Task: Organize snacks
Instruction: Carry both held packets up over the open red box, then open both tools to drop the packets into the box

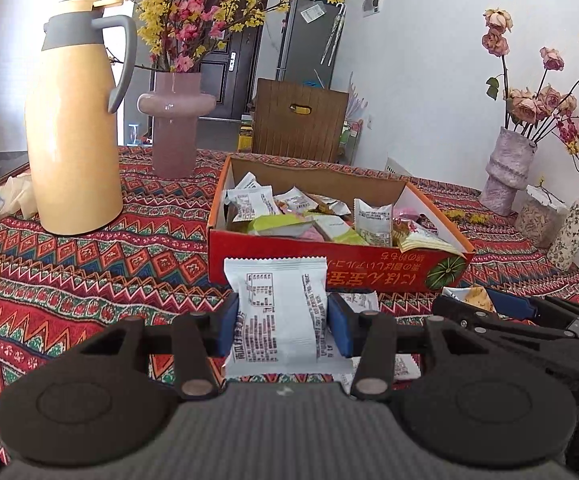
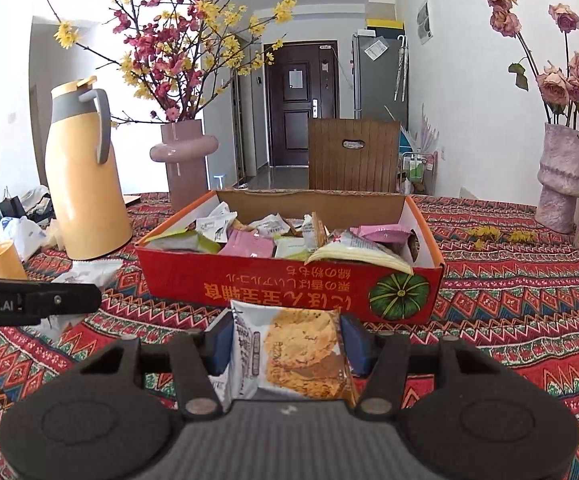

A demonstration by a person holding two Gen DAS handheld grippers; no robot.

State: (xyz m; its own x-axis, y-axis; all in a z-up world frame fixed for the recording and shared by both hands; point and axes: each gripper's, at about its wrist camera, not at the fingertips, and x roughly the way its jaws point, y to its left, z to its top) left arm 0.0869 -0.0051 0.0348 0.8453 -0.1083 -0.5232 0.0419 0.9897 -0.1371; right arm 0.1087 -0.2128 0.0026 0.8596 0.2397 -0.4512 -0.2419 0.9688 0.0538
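A white snack packet (image 1: 279,316) is clamped in the left gripper (image 1: 279,322) and a cracker packet (image 2: 295,356) in the right gripper (image 2: 285,350), both held just before the part-filled red box (image 2: 249,284), presumably for deposit inside.

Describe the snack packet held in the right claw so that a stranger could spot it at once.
Find the red cardboard box of snacks on the patterned tablecloth. Just before its near wall, the right claw grips a cracker packet. Unlike the left claw's plain white packet, it pictures golden crackers.
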